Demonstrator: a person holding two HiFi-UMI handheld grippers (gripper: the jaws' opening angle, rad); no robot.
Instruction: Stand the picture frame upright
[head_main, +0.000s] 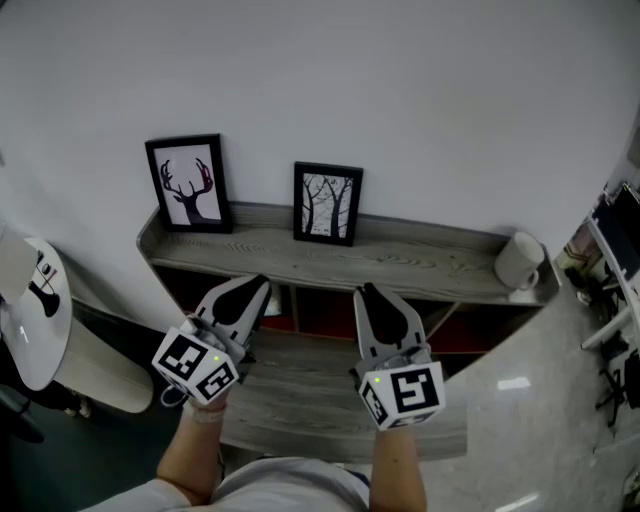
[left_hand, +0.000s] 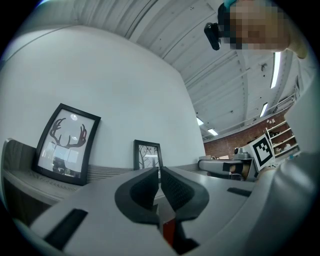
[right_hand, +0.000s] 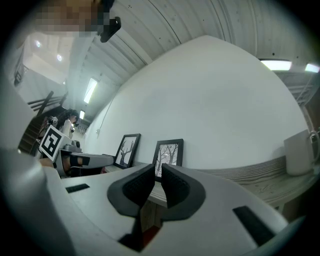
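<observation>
Grippers first, nearest the lens: the grey two-jaw left gripper (head_main: 258, 285) and the matching right gripper (head_main: 368, 290), each with its marker cube, are held side by side in front of the shelf and point toward it, well apart from anything on it. Left gripper view: jaws (left_hand: 160, 170) closed to a thin slit, nothing between the pads. Right gripper view: same, jaws (right_hand: 158, 167) together and empty. Task status, judged: both frames on the shelf already stand upright with their backs leaning on the wall. The bigger-looking black-framed antler print (head_main: 188, 184) is at the shelf's left end, and the black-framed bare-tree print (head_main: 327, 204) is near the middle, directly beyond the two grippers. No frame lies flat or face-down in any view, so the standing step looks finished. I cannot tell which of the two was the task's frame. Nothing looks left to do. Surroundings, large to small: plain white wall (head_main: 400, 90) fills the background, and a glossy pale floor (head_main: 540, 400) shows at lower right. The long grey wood-grain shelf (head_main: 420, 265) has a raised lip at its left end, with dark open compartments and a lower grey board (head_main: 300, 395) beneath. A small white ceramic mug (head_main: 519, 260) sits at the shelf's right end, well apart from both frames. The gripper views show a ribbed ceiling with strip lights.
</observation>
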